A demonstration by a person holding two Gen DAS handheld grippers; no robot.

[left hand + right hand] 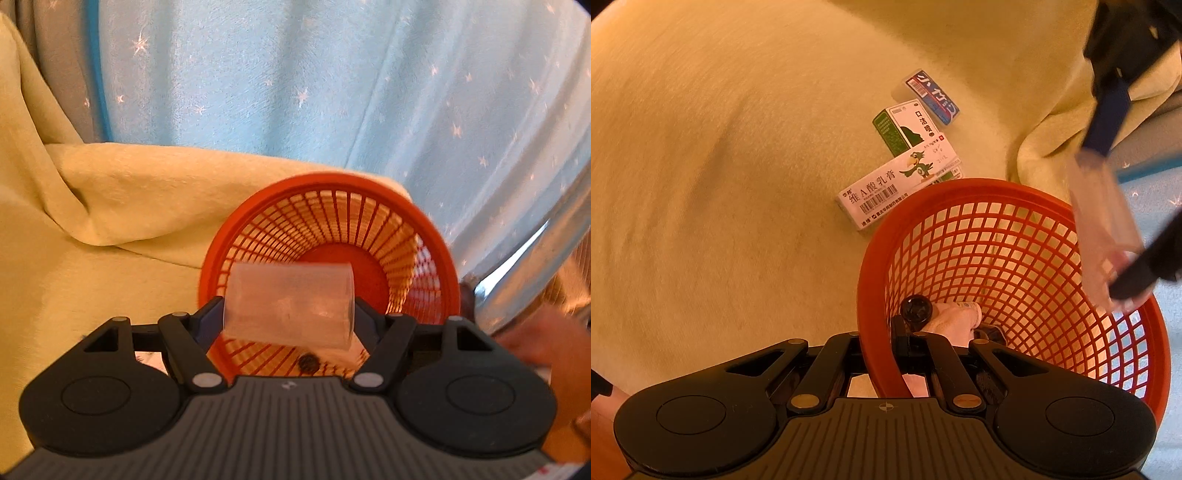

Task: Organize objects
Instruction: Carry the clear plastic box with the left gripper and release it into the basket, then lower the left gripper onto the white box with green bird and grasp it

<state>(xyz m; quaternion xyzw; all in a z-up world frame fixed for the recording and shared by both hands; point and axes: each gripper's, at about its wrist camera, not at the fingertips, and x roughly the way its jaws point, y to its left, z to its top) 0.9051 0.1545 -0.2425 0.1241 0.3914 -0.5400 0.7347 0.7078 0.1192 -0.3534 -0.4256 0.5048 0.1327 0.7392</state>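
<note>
My left gripper [289,311] is shut on a clear plastic cup [290,304], held sideways in front of the mouth of an orange mesh basket [439,251]. The basket is tipped toward me on a yellow blanket. In the right wrist view my right gripper [882,343] is shut on the basket's near rim [871,266], one finger inside and one outside. A small dark-capped bottle [916,309] lies in the basket. At the right, the cup [1104,214] hovers over the far rim, clamped in the left gripper [1123,195].
Three medicine boxes lie on the yellow blanket [720,147] just beyond the basket: a white one with a bird [897,188], a green-and-white one [908,127] and a blue-and-red one [932,98]. Blue star-patterned cloth [295,92] hangs behind. A hand [554,354] shows at the right.
</note>
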